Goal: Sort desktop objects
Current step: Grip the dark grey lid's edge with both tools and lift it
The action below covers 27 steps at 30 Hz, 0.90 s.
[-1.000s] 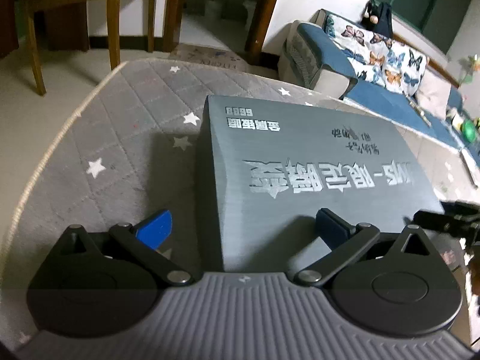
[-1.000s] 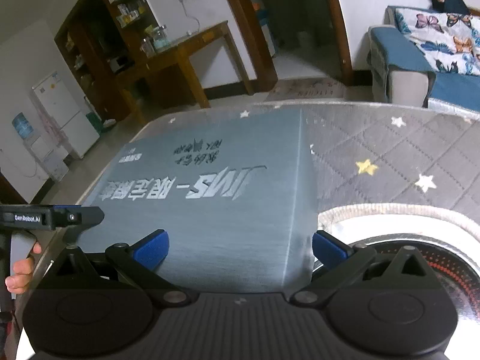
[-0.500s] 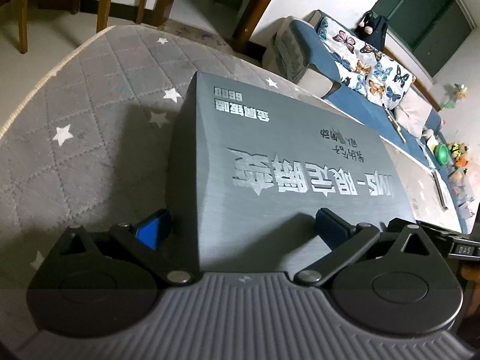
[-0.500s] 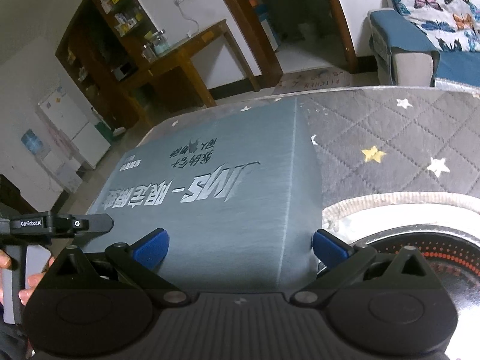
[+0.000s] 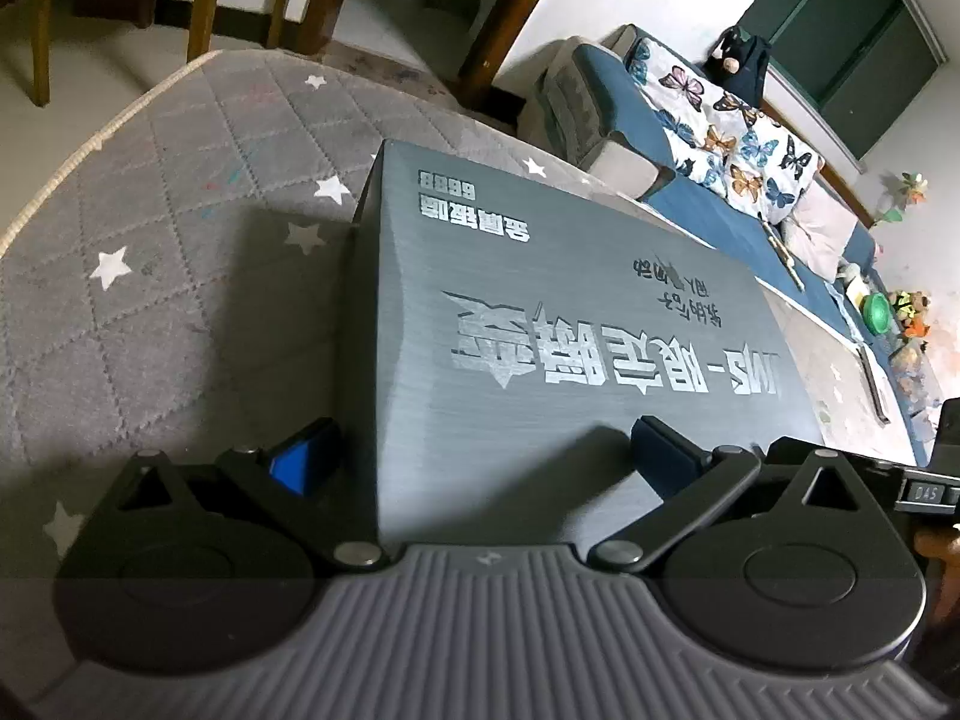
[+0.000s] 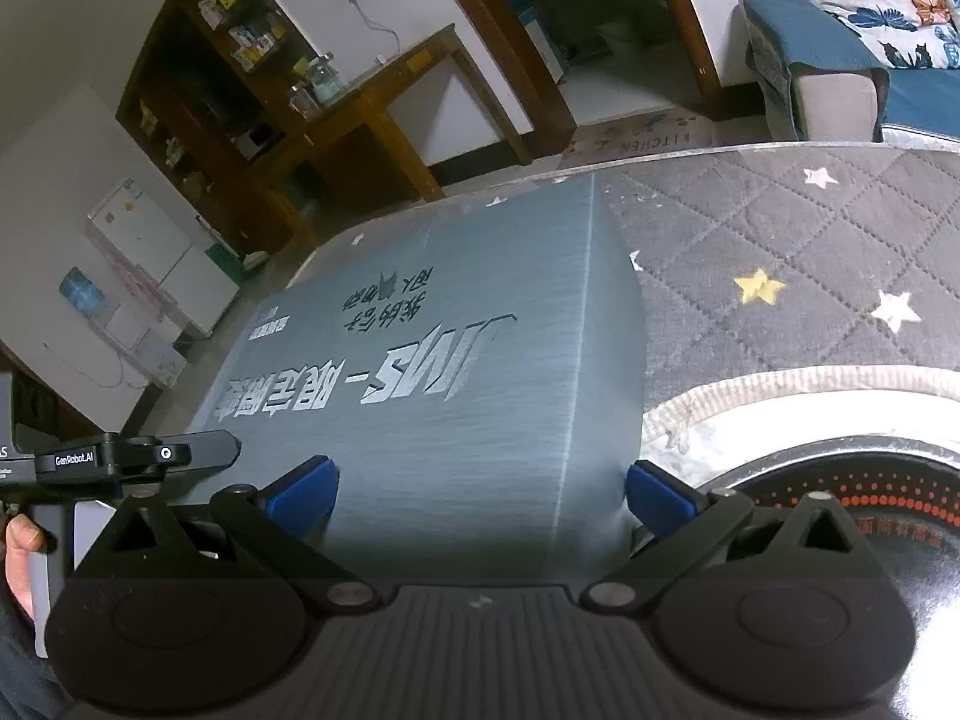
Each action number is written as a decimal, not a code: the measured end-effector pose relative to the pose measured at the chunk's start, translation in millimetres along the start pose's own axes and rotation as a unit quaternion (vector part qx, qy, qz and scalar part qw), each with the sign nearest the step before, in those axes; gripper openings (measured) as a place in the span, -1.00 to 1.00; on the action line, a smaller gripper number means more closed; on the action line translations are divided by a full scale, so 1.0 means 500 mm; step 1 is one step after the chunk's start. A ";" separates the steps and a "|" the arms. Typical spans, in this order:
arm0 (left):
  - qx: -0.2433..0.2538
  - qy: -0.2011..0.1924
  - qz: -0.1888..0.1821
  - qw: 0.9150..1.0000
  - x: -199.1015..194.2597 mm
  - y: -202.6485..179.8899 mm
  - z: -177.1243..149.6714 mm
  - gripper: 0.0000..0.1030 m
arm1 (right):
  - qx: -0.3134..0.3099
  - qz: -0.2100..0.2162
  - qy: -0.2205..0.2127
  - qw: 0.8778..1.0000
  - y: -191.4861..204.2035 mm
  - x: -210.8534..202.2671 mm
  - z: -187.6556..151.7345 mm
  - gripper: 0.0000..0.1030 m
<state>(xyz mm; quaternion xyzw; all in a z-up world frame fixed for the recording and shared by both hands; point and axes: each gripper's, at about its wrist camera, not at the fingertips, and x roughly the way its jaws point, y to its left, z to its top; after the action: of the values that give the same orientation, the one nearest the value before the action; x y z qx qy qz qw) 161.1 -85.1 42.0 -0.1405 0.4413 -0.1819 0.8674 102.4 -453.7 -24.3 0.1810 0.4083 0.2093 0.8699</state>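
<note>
box (image 5: pixel 540 324) and both grippers are shifting together across these moments: in the left wrist view the grey lettered box is showing more of the quilted star-patterned cover (image 5: pixel 168 276) beyond its far corner than half a second back, and the sofa (image 5: pixel 708 156) is sliding lower in the picture, so the camera seems to be tipping or rising with the load. the left gripper (image 5: pixel 480 450) is straddling one end of the box, its blue pads wide apart, one pad (image 5: pixel 297 465) hanging down beside the side face and the other lying on the top face; whether they are pressing is not clear. the right gripper (image 6: pixel 477 492) is spanning the opposite end, its fingers spread to the box's width, one blue pad at each side and seemingly pinching it. in the right wrist view the box is covering more of the tabletop than a second ago, and a round dark appliance with red dots (image 6: pixel 840 510) is sitting just beside its near corner. judging by this, the box is being carried or slid two-handed as part of the sorting; whether it is leaving the tabletop or settling onto it cannot be told. a person's hand (image 6: pixel 21 546) is holding the left tool.
</note>
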 end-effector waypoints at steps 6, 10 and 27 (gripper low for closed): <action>-0.010 0.009 -0.001 1.000 0.001 -0.002 0.006 1.00 | -0.005 -0.002 -0.008 1.000 0.005 -0.006 0.000 1.00; -0.022 0.003 -0.006 1.000 -0.007 -0.004 0.012 1.00 | -0.011 -0.005 -0.020 1.000 0.014 -0.014 0.002 1.00; 0.003 -0.074 -0.022 0.997 -0.163 -0.093 0.035 1.00 | -0.052 -0.011 -0.105 0.993 0.116 -0.167 0.025 1.00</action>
<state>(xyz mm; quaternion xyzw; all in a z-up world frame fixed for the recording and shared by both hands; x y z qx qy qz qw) 121.9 -89.2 129.0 -0.1610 0.3722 -0.1913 0.8938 51.3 -449.1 64.3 0.1523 0.3058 0.2003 0.9182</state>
